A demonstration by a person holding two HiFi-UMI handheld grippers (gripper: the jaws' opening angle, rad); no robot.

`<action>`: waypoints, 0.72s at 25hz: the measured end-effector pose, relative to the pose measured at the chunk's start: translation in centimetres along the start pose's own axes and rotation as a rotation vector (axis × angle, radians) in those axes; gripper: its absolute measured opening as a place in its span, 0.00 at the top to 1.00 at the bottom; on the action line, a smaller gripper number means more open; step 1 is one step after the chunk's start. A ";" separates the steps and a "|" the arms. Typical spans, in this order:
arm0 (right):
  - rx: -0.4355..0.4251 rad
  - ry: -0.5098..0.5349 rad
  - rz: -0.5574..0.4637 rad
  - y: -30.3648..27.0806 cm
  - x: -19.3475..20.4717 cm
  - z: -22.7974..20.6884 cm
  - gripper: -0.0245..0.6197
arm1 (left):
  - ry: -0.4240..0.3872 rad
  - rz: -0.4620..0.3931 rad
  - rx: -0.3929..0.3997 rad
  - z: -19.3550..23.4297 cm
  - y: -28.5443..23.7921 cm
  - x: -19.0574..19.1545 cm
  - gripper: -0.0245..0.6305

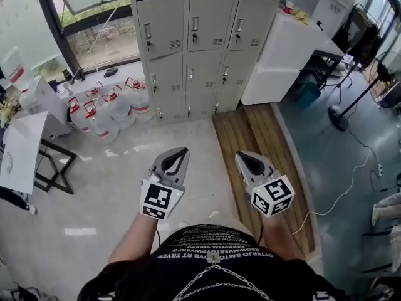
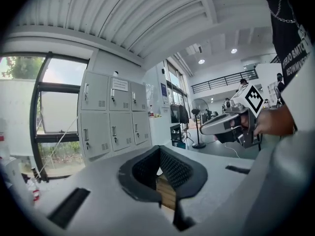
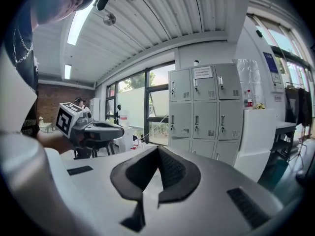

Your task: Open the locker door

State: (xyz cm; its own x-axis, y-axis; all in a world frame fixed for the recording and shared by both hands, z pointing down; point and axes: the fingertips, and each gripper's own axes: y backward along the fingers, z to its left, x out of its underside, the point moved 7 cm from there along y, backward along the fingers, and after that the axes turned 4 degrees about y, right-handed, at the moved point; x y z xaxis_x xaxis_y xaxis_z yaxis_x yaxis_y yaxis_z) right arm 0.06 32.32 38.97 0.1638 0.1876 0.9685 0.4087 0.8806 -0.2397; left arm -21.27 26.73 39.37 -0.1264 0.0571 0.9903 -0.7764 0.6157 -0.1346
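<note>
Above pale floor (image 1: 119, 180) before lockers (image 1: 203, 49), left tongs (image 1: 182, 151) and right tongs (image 1: 242, 156) closed, empty

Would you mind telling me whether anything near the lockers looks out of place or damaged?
Nothing stands out: the lockers have every visible door shut, and the water jugs stand grouped beside them.

A tall dark-framed window (image 1: 94, 30) stood at the left, with water jugs (image 1: 106, 108) clustered below it on the pale glossy floor (image 1: 113, 187). Wooden planks (image 1: 257, 143) ran beside a white counter (image 1: 282, 55), near a pedestal fan (image 1: 340, 118). A strip light (image 3: 78, 26) lit the ribbed ceiling (image 3: 162, 14).
</note>
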 end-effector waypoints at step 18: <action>-0.131 -0.068 -0.061 -12.6 -0.2 -16.8 0.97 | 0.008 0.021 -0.146 6.3 -15.7 -1.9 0.96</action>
State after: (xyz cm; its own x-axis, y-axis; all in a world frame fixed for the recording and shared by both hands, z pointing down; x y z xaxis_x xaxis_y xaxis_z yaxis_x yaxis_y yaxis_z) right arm 9.96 13.87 40.64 0.0754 0.1681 0.9829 0.5302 0.8280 -0.1823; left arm -12.72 11.95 39.35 -0.1364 0.0775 0.9876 -0.6753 0.7221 -0.1499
